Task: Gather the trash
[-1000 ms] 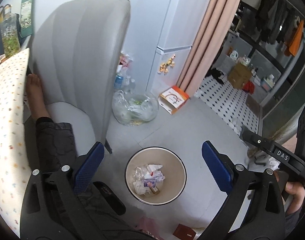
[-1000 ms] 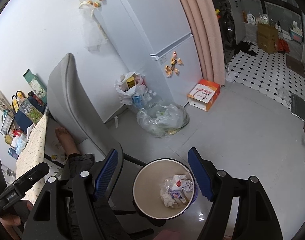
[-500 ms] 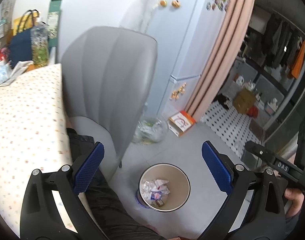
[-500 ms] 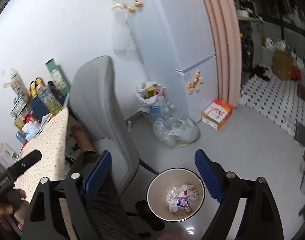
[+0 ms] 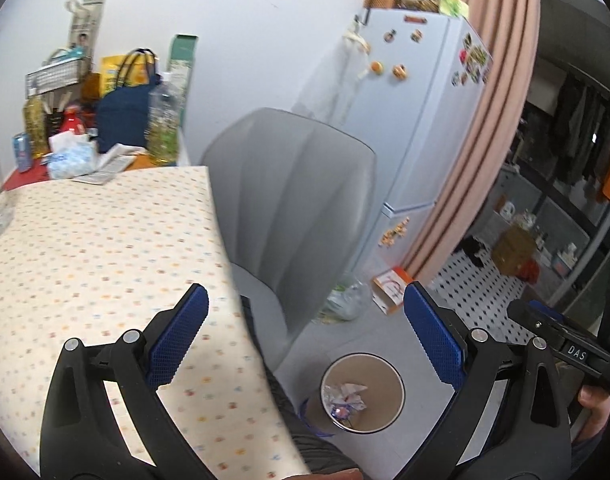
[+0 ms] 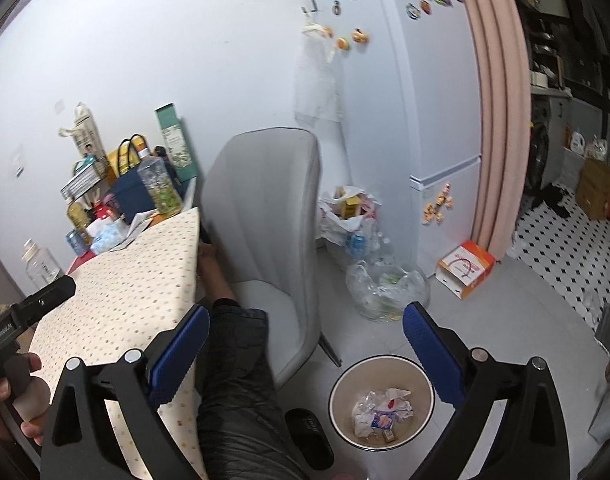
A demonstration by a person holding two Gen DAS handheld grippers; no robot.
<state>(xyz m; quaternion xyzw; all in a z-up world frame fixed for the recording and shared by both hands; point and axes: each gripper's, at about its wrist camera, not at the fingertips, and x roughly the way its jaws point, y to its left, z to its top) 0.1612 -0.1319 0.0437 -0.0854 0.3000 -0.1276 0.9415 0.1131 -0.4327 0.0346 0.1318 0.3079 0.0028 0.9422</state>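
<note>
A white fridge (image 6: 425, 120) with magnets stands against the wall beside a pink curtain (image 6: 501, 100). In front of it is a grey chair (image 6: 265, 220), pushed up to a table (image 5: 85, 260) with a dotted cloth. A person's leg in dark trousers (image 6: 233, 360) stretches from below the table edge onto the chair seat, foot bare. Bottles, a blue bag (image 5: 123, 120) and packets crowd the table's far end by the wall.

On the grey floor sits a round bin (image 6: 381, 400), holding crumpled paper and wrappers, the trash (image 6: 379, 410). A clear plastic bag (image 6: 385, 288) of bottles lies beyond it near the fridge, and an orange-and-white box (image 6: 465, 268) lies by the curtain. A black slipper (image 6: 309, 436) lies left of the bin.

The right gripper (image 6: 305, 340) hangs above the floor, its blue-padded jaws opening wide with nothing between them. The left gripper (image 5: 305, 328) is held over the table edge, jaws also spread wide and empty. A hand grips each tool's handle.
</note>
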